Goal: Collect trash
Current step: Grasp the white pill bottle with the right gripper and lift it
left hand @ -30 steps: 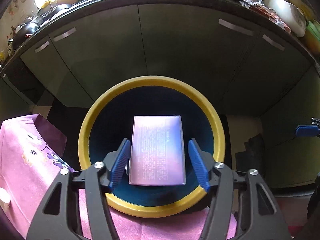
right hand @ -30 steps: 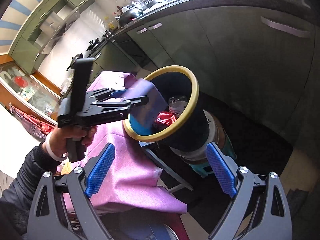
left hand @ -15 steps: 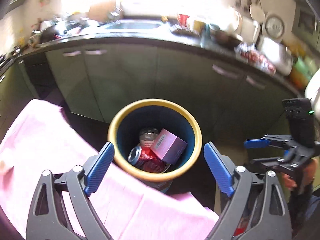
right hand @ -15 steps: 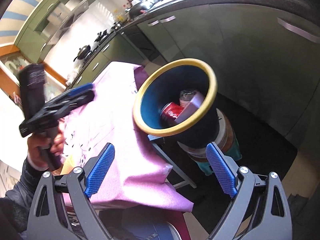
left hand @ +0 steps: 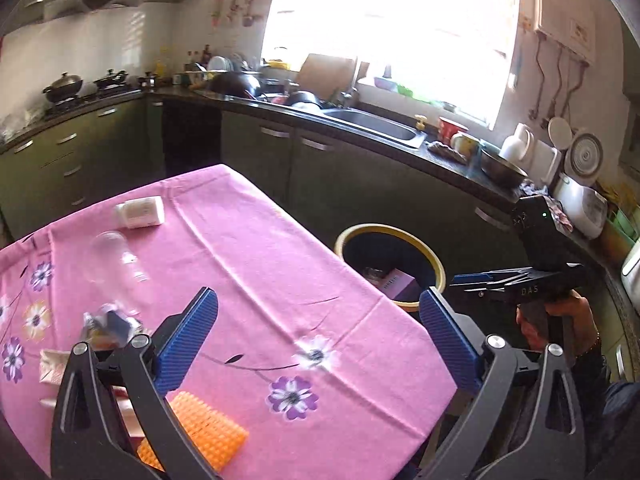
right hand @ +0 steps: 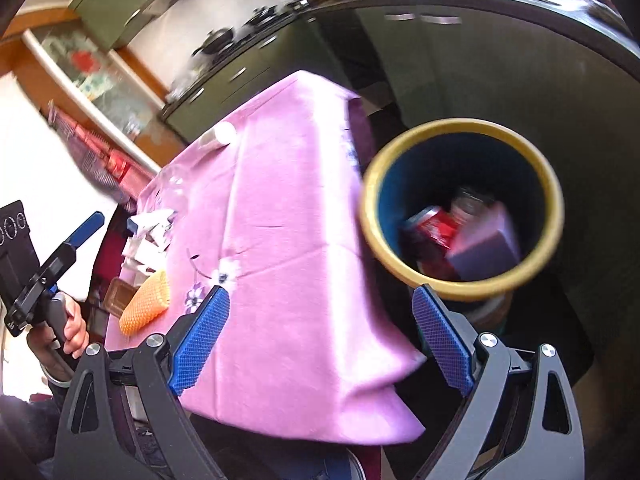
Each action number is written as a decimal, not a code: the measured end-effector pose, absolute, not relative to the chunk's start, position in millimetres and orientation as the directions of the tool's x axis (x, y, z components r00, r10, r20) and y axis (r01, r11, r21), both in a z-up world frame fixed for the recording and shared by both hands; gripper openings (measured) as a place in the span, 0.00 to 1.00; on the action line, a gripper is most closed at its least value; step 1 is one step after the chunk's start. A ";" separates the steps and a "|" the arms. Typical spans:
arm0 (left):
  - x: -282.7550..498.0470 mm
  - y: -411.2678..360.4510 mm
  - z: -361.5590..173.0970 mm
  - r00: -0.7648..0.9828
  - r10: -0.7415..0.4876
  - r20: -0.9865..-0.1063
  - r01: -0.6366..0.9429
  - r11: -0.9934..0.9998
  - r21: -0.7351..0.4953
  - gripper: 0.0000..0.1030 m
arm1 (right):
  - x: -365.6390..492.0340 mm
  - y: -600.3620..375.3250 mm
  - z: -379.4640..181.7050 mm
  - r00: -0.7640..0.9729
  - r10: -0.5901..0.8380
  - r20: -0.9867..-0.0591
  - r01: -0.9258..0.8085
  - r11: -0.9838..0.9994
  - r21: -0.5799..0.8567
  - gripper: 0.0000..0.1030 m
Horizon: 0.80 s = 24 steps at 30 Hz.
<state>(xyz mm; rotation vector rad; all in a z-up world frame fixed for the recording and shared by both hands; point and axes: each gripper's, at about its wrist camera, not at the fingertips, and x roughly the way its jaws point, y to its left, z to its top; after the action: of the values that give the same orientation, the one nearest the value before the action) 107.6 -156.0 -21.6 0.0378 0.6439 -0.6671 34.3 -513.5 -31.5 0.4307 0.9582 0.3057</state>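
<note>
Release completed: my left gripper (left hand: 318, 338), its jaws having just been opening and now spread with nothing between them, is back over the table (left hand: 256, 264) since the purple box (right hand: 486, 246) dropped into the bin (right hand: 556, 216), while my right gripper (right hand: 320, 342), likewise agape and empty, hangs beside it, leaving the clear bottle (left hand: 116, 264) and wrappers (left hand: 110, 324) to collect.

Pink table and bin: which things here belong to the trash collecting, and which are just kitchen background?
Part of the job:
- yellow-rimmed bin, holding a red can and purple box
- clear plastic bottle
- white packet
- crumpled wrappers
- orange textured piece
- left gripper and right gripper, both open and empty

Just lying about:
- sink
- pots on the stove
- rice cooker
</note>
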 end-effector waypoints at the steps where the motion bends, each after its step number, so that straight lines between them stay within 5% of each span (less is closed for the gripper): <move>1: 105.0 -140.6 -19.5 0.624 -0.548 -0.556 0.559 0.811 -0.172 0.93 | 41.2 -501.9 -29.6 0.533 0.441 -0.722 -0.086 0.877 0.473 0.89; 15: 94.5 -7.2 -43.6 0.718 -0.417 -0.557 0.294 0.907 -0.300 0.93 | 243.8 -302.6 17.7 0.432 0.507 -0.746 -0.504 0.822 0.266 0.89; 24: 107.5 7.9 -56.4 0.701 -0.425 -0.573 0.288 0.903 -0.318 0.93 | 382.0 -222.5 -18.4 0.374 0.421 -0.826 -0.271 0.902 0.337 0.89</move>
<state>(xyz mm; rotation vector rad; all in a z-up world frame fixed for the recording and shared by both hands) 107.5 7.9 -56.4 -0.2111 0.6880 -0.4000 382.0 -222.5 -18.4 0.1535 1.1023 0.4450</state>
